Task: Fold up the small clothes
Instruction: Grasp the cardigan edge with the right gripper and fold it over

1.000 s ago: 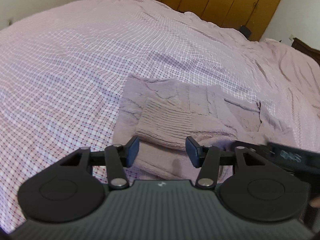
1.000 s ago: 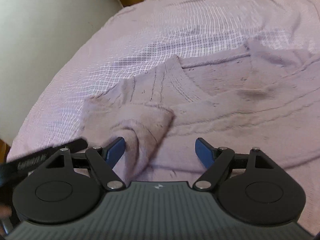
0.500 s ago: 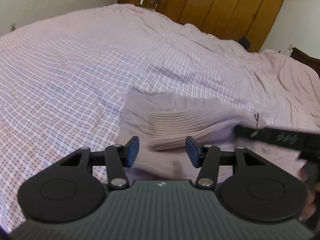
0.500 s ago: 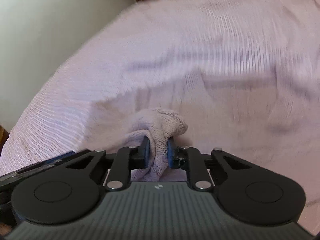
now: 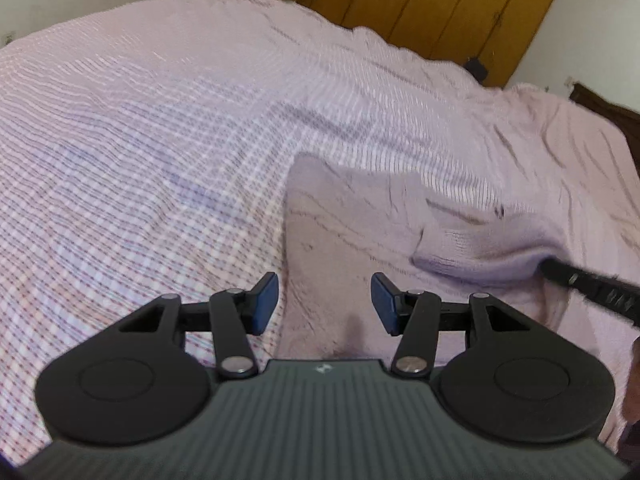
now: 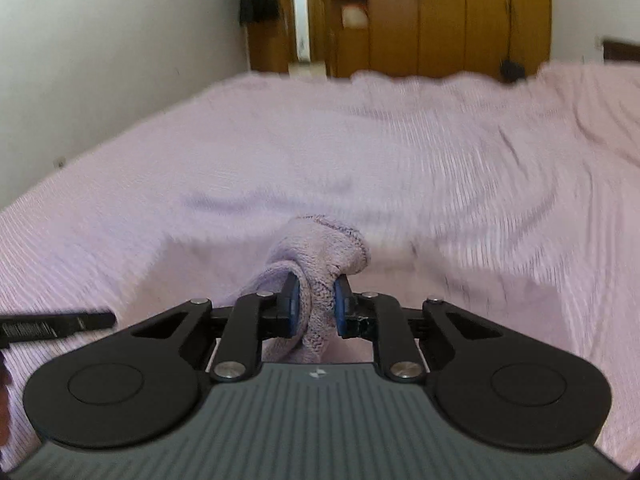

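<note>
Because the fold needs one part of the knit carried over the rest, I have the right gripper (image 6: pixel 314 306) clamped on a bunched sleeve end (image 6: pixel 320 248) of the lilac sweater (image 5: pixel 352 232), its blue pads pressed into the wool so the cloth cannot slip as it is lifted. The sweater lies on the checked bedspread (image 5: pixel 140 160), on the side of it away from the wooden wardrobe (image 5: pixel 460 4). My left gripper (image 5: pixel 324 304) hangs above the sweater's near edge with its jaws wide and nothing between them — ready, I judge, to pin or take that edge. The right wrist view is blurred, so I cannot say how high the raised part sits — only that it is off the sweater's body.
</note>
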`<state>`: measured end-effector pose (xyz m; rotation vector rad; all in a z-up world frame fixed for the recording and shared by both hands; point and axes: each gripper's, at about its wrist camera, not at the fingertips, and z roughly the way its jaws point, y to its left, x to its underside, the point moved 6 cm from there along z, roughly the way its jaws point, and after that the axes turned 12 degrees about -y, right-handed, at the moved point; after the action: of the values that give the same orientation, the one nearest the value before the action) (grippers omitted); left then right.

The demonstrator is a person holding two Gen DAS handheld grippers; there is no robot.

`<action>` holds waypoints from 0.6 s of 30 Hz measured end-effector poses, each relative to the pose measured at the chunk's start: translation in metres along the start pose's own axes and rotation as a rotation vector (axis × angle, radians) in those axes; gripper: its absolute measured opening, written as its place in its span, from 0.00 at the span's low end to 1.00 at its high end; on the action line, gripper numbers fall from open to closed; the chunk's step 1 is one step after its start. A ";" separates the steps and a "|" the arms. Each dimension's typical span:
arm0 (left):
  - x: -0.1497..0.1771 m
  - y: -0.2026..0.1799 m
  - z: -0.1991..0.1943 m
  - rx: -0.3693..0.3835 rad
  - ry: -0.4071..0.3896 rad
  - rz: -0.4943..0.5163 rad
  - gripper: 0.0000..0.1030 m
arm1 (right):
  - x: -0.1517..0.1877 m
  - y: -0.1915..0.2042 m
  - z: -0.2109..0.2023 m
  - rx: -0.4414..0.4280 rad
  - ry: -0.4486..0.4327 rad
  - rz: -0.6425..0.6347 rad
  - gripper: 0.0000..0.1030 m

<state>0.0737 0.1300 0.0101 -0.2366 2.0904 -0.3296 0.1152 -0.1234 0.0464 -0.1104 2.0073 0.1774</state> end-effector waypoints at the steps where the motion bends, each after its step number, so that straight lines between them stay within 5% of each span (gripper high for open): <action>1: 0.003 -0.003 0.004 -0.001 0.012 0.013 0.51 | 0.011 -0.005 0.005 0.016 0.027 0.008 0.19; 3: 0.011 -0.007 0.011 -0.006 0.038 0.043 0.51 | 0.033 -0.011 0.013 0.051 0.079 0.020 0.22; 8: 0.024 -0.012 0.021 -0.042 0.073 0.095 0.51 | 0.061 -0.030 0.015 0.135 0.115 0.003 0.62; 14: 0.024 -0.010 0.023 -0.049 0.078 0.083 0.51 | 0.030 -0.010 -0.003 0.071 0.021 -0.051 0.64; 18: 0.024 -0.010 0.023 -0.051 0.079 0.090 0.51 | 0.023 0.022 0.009 -0.026 0.037 -0.075 0.65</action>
<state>0.0814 0.1097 -0.0175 -0.1613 2.1816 -0.2357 0.1094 -0.1002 0.0235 -0.2069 2.0340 0.1544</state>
